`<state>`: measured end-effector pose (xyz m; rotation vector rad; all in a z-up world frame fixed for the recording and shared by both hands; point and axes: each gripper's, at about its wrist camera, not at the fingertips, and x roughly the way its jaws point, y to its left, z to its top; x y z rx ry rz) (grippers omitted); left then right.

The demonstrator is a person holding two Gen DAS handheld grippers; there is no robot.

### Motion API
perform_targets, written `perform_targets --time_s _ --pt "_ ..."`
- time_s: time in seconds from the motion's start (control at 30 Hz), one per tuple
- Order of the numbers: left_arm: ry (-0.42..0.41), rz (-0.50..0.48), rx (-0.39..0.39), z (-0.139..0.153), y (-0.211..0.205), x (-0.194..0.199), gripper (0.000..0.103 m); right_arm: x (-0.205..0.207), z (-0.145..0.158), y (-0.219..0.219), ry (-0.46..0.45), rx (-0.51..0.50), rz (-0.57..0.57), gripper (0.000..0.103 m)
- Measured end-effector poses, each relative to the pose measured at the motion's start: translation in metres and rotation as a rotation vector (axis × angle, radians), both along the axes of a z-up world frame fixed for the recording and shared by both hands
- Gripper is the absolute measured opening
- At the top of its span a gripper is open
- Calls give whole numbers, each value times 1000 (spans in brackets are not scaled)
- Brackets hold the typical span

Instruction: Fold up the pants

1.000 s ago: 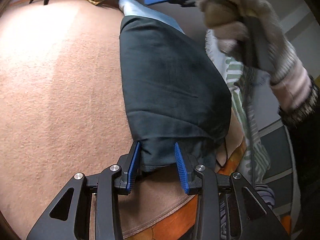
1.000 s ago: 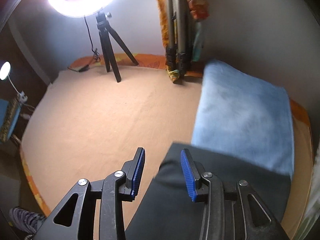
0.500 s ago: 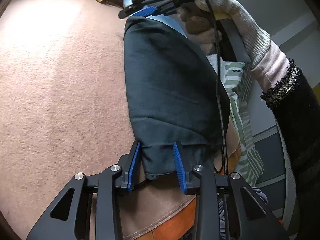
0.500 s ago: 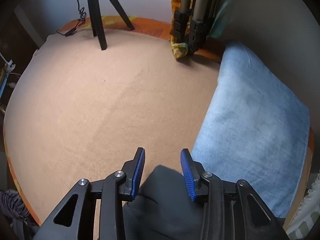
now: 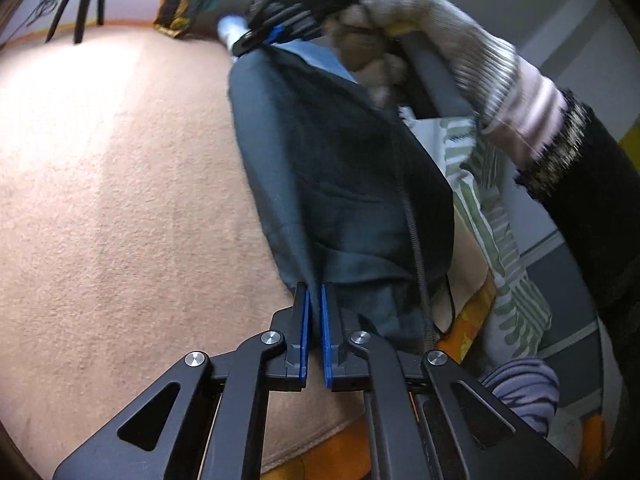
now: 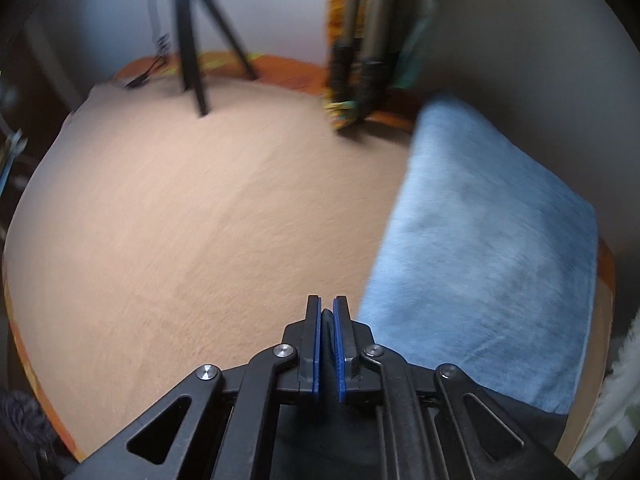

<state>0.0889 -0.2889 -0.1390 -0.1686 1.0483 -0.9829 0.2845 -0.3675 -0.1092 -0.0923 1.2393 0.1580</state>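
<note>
Dark grey folded pants lie on the tan blanket, stretched between both grippers. My left gripper is shut on the near edge of the pants. In the left wrist view my right gripper, held by a gloved hand, grips the far end of the pants. In the right wrist view my right gripper is shut on a dark fold of the pants, with more dark cloth under it.
A folded light blue garment lies on the blanket at the right. Tripod legs and a second stand rise at the back. Striped green-white cloth and an orange sheet edge lie at the right.
Both grippers have shut from open onto the pants, the left on the near edge and the right on the far end. The pants now look narrower and pulled taut.
</note>
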Motion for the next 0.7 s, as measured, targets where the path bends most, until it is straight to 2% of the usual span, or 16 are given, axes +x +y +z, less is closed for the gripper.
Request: perform_targets --time_s 0.13,0.2,0.23,0.27,0.4,0.53,0.57,0.63,0.7 --pt "30 20 6 -7 0 6 4 2 -11 3 7 -16 -7 4" --pt "69 11 -3 -9 1 8 4 2 -8 -1 -14 3 -40 10" --pt "69 11 0 -8 0 6 5 2 -3 -7 -30 30 -69 19" --pt "61 13 9 -7 1 6 10 -1 6 -16 -58 64 -100 22" --pt "50 18 13 1 9 4 14 -26 41 -48 -165 148 -159 27" --pt "45 48 -8 11 17 15 31 -79 72 -91 -260 239 -198 44" --pt "48 61 -15 13 19 20 33 -90 76 -100 -272 259 -208 49" --pt "69 84 -33 17 21 34 33 -117 82 -120 -298 288 -229 65" --pt "76 102 -40 20 18 42 34 -141 84 -137 -312 293 -241 73"
